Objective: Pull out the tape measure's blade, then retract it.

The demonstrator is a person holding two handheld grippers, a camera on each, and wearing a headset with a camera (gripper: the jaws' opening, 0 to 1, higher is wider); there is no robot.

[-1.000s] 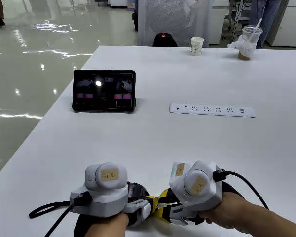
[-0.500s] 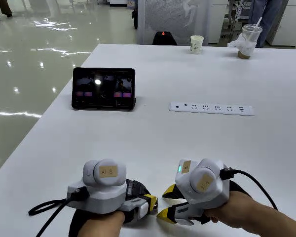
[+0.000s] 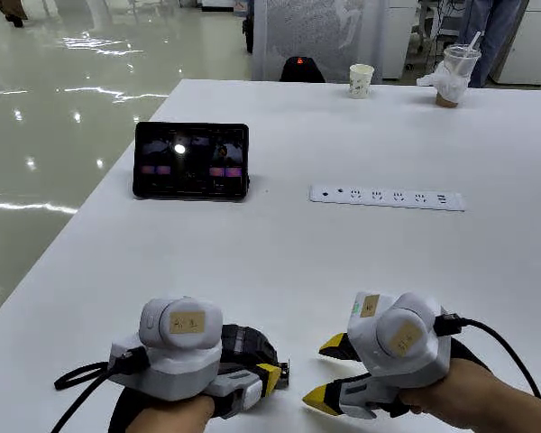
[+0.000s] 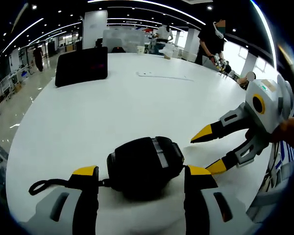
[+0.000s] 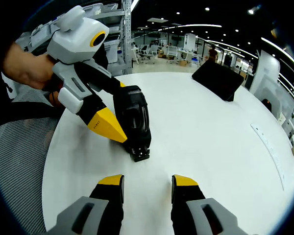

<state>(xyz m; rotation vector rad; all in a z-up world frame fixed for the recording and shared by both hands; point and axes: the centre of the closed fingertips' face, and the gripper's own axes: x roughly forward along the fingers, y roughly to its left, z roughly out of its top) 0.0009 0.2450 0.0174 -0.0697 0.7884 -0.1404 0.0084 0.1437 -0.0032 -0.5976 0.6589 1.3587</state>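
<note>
The tape measure [image 4: 144, 166], a black case, lies on the white tabletop [image 3: 279, 253] at the bottom of the head view, left of centre. The left gripper [image 4: 142, 172] has its yellow-tipped jaws clamped on either side of the case. In the left gripper view the case sits squarely between them in the lower middle of the frame. A black wrist strap [image 4: 44, 186] trails from the case toward the lower left.

In the right gripper view the case shows in the centre left. A small end tab [image 5: 139, 155] at its mouth points down the frame, toward that view's own jaws.

The right gripper [image 3: 323, 372] is at the bottom of the head view, right of centre. Its jaws are spread apart with nothing between them (their yellow tips point toward the tape measure, near it but not touching). A hand [image 3: 460, 397] holds it from the lower right corner.

Farther up the head view, a dark tablet [image 3: 191, 161] stands at the upper left of the tabletop. A white power strip [image 3: 387, 198] lies to the right of centre. A paper cup [image 3: 361, 81] and a plastic cup with a straw [image 3: 457, 68] stand along the top edge.
</note>
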